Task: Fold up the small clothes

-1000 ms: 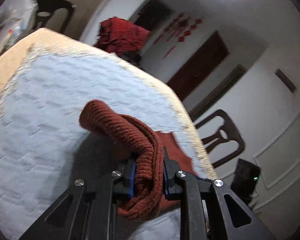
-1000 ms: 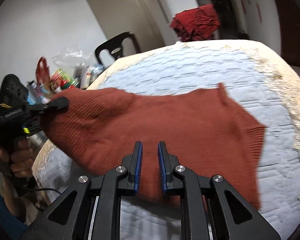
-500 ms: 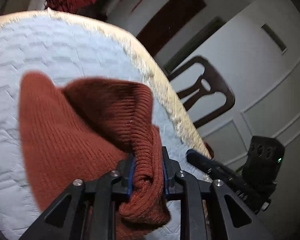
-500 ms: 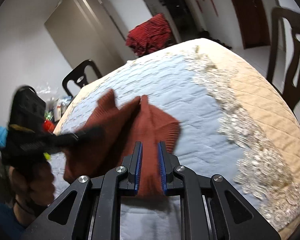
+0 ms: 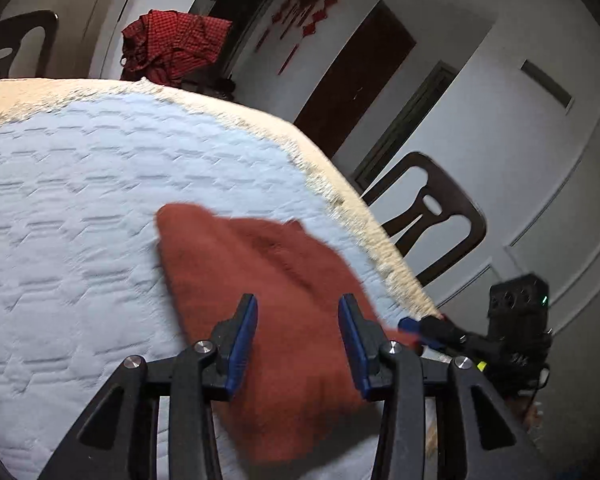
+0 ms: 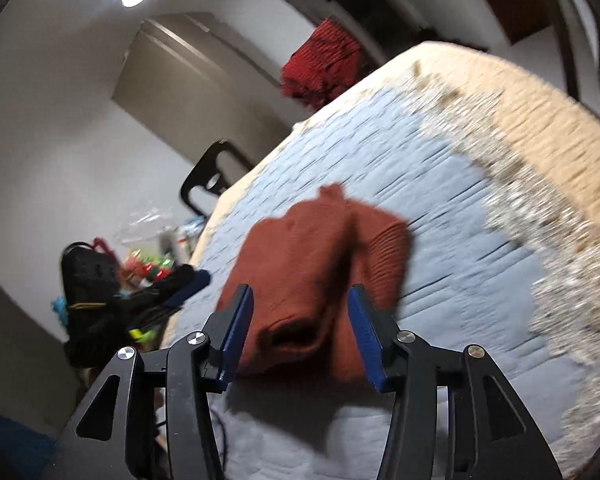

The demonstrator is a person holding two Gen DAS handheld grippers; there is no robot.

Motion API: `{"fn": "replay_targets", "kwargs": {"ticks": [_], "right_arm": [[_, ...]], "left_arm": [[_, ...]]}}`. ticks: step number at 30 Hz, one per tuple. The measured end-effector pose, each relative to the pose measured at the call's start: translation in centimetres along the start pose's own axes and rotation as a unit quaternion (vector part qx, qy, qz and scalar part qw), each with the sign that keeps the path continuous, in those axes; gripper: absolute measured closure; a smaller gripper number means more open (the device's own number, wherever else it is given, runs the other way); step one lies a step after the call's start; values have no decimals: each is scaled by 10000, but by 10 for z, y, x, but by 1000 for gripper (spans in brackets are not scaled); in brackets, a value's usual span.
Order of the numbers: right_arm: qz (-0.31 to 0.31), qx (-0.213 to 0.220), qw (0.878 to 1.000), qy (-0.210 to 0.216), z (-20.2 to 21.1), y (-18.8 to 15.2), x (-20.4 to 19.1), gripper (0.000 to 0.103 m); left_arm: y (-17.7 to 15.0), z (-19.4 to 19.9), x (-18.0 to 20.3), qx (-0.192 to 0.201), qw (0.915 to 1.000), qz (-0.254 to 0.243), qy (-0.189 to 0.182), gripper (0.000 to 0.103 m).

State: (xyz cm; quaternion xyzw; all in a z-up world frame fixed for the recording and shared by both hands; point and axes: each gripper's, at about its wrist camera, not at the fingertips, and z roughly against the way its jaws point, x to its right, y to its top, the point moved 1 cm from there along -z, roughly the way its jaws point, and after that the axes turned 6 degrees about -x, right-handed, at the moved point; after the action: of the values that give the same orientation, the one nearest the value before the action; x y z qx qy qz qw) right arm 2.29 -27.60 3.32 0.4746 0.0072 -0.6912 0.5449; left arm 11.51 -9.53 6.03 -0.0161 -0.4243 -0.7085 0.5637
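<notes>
A rust-red knitted garment [image 5: 260, 280] lies folded over on the pale blue quilted cloth [image 5: 80, 200] near the table's front edge. My left gripper [image 5: 298, 332] hovers just above it, jaws opening, the knit lying below the gap and no pad pressing on it. In the right wrist view the same garment [image 6: 320, 264] lies bunched, its ribbed cuff at the right. My right gripper [image 6: 300, 328] also has its jaws opening, with the garment's rolled edge between them but untouched. Each view shows the other gripper at the side: the right gripper [image 5: 424, 326] and the left gripper [image 6: 180, 284].
A red checked cloth [image 5: 172, 46] hangs behind the table's far edge. Dark wooden chairs [image 5: 432, 216] stand beside the table. The cloth's beige fringed border [image 6: 540, 140] runs round the edge. Cluttered colourful items [image 6: 148, 268] sit off the left side.
Both grippers have let go of the garment and spread their jaws. The garment, held up and folded across before, now lies doubled on the cloth.
</notes>
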Motion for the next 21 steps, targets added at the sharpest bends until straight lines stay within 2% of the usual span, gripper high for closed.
{"fn": "replay_targets", "kwargs": {"ticks": [3,6,9,13,14,15,17,21], "right_arm": [[54,-347,9994,59,-12,-2,-6,53],[-88,-811,9965,-206,-29,-5,-2,53],[-361,-836,9958,17,-35,-4,4,53],[-463,-861,9952,13,-43,2,4,53],[-468,-859,9952,17,-46,5,3,59],[-457,-849,9953,-40,-49,7,3,71],[-441,-820,9956,-120,-53,9,4,79],[-120,-455,9988,-153,-36,10,-6,84]], "left_arm": [[-11,-10,-2,-127,9998,-111,144,59],[-18,-18,-2,-183,9993,-211,234,59],[-21,-19,-4,-178,9990,-292,277,59],[-20,-19,-4,-178,9988,-339,296,59],[-20,-19,-4,-175,9988,-347,301,59],[-20,-19,-4,-173,9988,-350,302,59],[-19,-20,-4,-168,9988,-352,312,59],[-20,-20,0,-174,9986,-418,274,59]]}}
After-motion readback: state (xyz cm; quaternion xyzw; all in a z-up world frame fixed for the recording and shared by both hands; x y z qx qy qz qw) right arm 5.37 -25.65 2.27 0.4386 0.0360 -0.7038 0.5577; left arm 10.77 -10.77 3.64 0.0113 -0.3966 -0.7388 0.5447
